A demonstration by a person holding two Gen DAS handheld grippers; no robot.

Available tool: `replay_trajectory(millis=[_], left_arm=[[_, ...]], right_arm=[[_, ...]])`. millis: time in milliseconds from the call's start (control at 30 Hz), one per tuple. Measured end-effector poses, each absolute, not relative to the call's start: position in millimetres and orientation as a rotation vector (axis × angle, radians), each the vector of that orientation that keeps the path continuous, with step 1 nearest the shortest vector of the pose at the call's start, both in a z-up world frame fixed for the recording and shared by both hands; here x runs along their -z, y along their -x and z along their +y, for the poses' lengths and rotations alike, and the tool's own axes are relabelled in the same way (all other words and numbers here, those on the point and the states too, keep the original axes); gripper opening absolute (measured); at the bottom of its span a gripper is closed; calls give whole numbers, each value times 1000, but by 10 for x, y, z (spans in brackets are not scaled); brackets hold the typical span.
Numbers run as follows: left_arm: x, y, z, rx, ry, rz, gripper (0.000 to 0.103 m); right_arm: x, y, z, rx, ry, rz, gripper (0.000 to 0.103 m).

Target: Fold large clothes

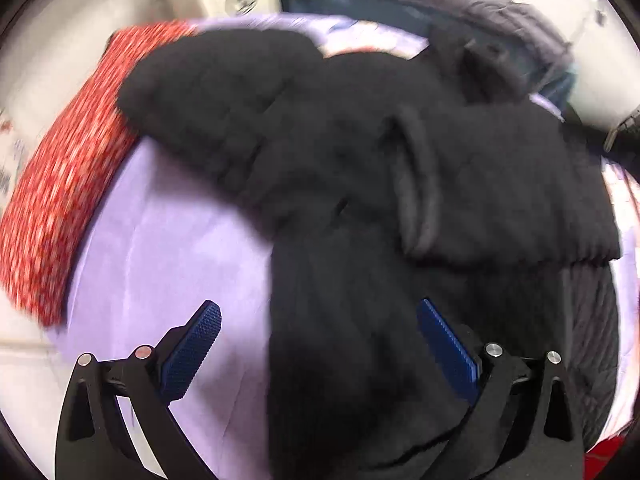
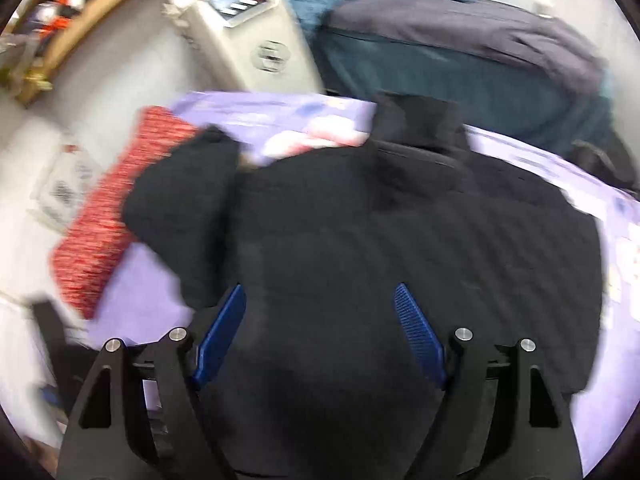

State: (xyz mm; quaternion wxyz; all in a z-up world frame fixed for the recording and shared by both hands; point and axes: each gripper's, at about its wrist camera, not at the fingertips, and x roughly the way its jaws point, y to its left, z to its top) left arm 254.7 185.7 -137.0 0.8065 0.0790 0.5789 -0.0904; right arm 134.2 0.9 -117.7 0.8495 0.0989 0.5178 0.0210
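Observation:
A large black knit sweater (image 1: 360, 184) lies on a lilac sheet (image 1: 168, 248), one sleeve folded across its body with the cuff (image 1: 416, 184) on top. My left gripper (image 1: 318, 312) is open and empty, just above the sweater's lower left edge. In the right wrist view the same sweater (image 2: 400, 232) lies with its collar (image 2: 416, 124) at the far side and a sleeve (image 2: 184, 208) out to the left. My right gripper (image 2: 320, 296) is open and empty over the sweater's lower middle. Both views are motion-blurred.
A red speckled cloth (image 1: 60, 184) lies at the sheet's left edge, also in the right wrist view (image 2: 112, 216). A heap of dark and teal garments (image 2: 460, 52) lies behind the sheet. A white floor appliance (image 2: 248, 28) stands at the back left.

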Motion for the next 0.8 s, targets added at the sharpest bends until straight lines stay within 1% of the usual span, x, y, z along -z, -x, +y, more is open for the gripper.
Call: replay_trajectory(millis=[167,233,267,367,400,467,533,633,800], left_arm=[[1407,-2819,1247,339,-226,1218,97],[1485,-2851,968,394,-258,1229,97],[1584,-2892,813,424,-291,1245,97],[1885,-2907,518,420,-381,1323,97],[1973,-2929,495,409,-397,1342,98],[2105,-2992,527,402,-372,1377,98],[2176,-3082,599,414,-314,1408,98],[2250,-3168,666,454,-305,1421,98],[2337,-3372,650,461,-322,1442,99]], right_arm=[[1530,-1218,-524,120,-86,1191,77],[1722,-1204,-630,119,-55,1273,77],[1786,-1203,-661,113,-57,1302,77],[2004,-1166,-816,102,-142,1364,82],[2044,-1157,-858,106,-172,1368,84],[2145,-1163,-917,119,-200,1389,91],[2235,-1190,-912,109,-180,1413,94],[2289,-1239,-898,114,-153,1425,97],[2402,-1363,-964,113,-160,1467,97]])
